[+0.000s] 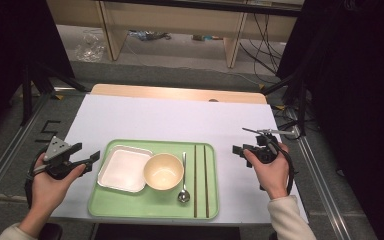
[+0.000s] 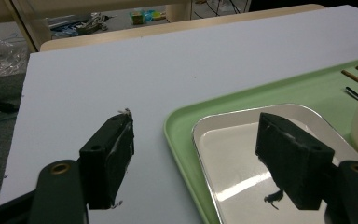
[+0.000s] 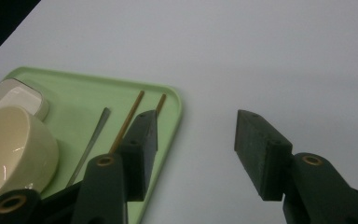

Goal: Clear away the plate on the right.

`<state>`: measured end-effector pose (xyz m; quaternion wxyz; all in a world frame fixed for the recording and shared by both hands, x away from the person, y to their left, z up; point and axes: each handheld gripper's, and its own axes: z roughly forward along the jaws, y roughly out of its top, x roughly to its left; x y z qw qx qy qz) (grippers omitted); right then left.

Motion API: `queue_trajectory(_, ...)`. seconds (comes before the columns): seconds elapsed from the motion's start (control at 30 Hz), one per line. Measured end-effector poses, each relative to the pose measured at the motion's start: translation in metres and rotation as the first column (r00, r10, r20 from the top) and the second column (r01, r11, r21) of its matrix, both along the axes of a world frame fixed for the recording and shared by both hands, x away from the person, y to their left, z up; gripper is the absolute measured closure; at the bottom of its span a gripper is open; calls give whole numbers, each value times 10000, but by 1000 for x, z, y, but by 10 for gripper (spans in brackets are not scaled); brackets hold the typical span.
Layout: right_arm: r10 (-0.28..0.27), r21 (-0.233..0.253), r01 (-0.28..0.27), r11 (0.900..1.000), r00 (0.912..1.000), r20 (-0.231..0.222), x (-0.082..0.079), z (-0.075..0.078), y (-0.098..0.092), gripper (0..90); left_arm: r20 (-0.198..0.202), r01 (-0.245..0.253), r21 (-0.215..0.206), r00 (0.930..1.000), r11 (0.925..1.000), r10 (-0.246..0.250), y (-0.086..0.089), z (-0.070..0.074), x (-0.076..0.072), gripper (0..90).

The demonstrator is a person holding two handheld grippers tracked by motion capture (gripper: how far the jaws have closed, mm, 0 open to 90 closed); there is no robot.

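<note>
Left gripper (image 1: 92, 159): black two-jaw claw w/ grey three-cornered plate on top, held in the person's left hand (image 1: 50, 185) at the near left of the table. Jaws apart, nothing between them. In the left gripper view (image 2: 196, 158) one jaw hangs over bare table, the other over the tray's left part, above the rectangular dish. Not touching either, as far as I can tell.

Right gripper (image 1: 239, 150): black claw in the right hand (image 1: 270, 172), right of the tray, jaws apart & empty. In the right gripper view (image 3: 196, 144) the gap sits over bare white surface just beside the tray's right rim; one jaw overlaps the chopsticks from that angle.

Between the grippers: light green rectangular plastic tray (image 1: 152, 207) on the white table top (image 1: 180, 117), near edge. On it, left to right: shiny white rectangular metal dish (image 1: 124, 170), round cream ceramic bowl (image 1: 163, 171) touching or just beside the dish, metal spoon (image 1: 183, 192) w/ its bowl end near, pair of thin brown wooden chopsticks (image 1: 200, 180) lying parallel, near-to-far.

Nothing stands between either claw & the tray. Beyond the table's far edge: pale wooden furniture legs (image 1: 111, 35), cables (image 1: 260, 45) on the floor, crumpled clear plastic (image 1: 90, 47) far left. Dark stand legs (image 1: 35, 85) flank the table.
</note>
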<state>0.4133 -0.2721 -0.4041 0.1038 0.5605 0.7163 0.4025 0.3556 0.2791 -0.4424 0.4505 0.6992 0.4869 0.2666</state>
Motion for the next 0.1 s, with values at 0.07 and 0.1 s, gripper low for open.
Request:
queue_trajectory(0.07, 17, -72, -17, 10000, 10000, -6, 1, -2, 0, 500, -231, 103, -162, 9997, 9998, -107, -2, -3, -2, 277)
queue_trajectory(0.1, 101, -28, -102, 9999, 9999, -70, 0, -1, 0, 498, -278, 185, -199, 9994, 9996, -191, -3, -4, -3, 277)
